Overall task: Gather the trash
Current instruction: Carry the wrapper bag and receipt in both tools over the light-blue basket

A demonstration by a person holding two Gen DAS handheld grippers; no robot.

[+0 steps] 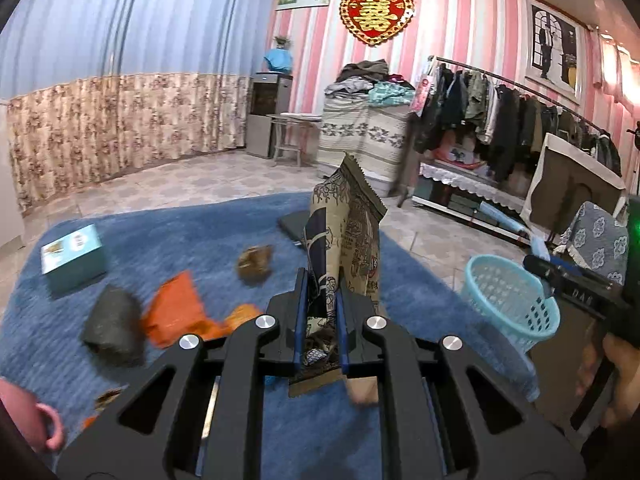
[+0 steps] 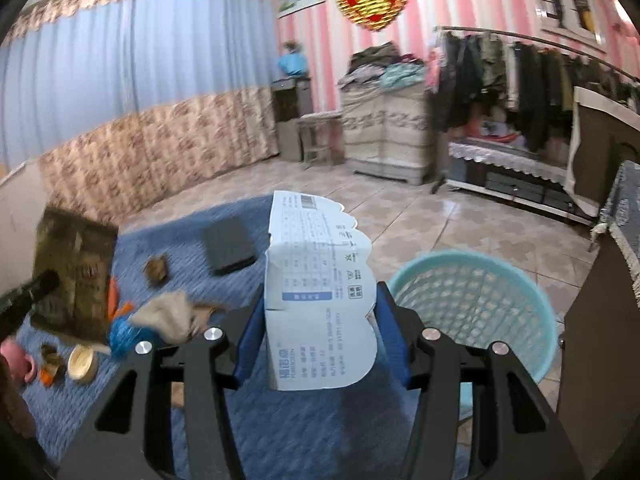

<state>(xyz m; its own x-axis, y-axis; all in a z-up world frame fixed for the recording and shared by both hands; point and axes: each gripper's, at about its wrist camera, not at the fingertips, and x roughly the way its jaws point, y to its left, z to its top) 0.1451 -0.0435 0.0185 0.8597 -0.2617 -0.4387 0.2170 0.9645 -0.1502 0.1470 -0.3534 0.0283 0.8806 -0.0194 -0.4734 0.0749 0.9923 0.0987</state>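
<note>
Blue rug covers the floor, litter scattered on it. Teal basket stands off the rug's right edge, on the tiles. Left gripper pinches a brown snack bag upright above the rug, left of the basket. Right gripper pinches a white-and-blue carton above the rug, just beside the basket's left rim. Still on the rug: teal box, dark pad, orange wrapper, gray lump.
</note>
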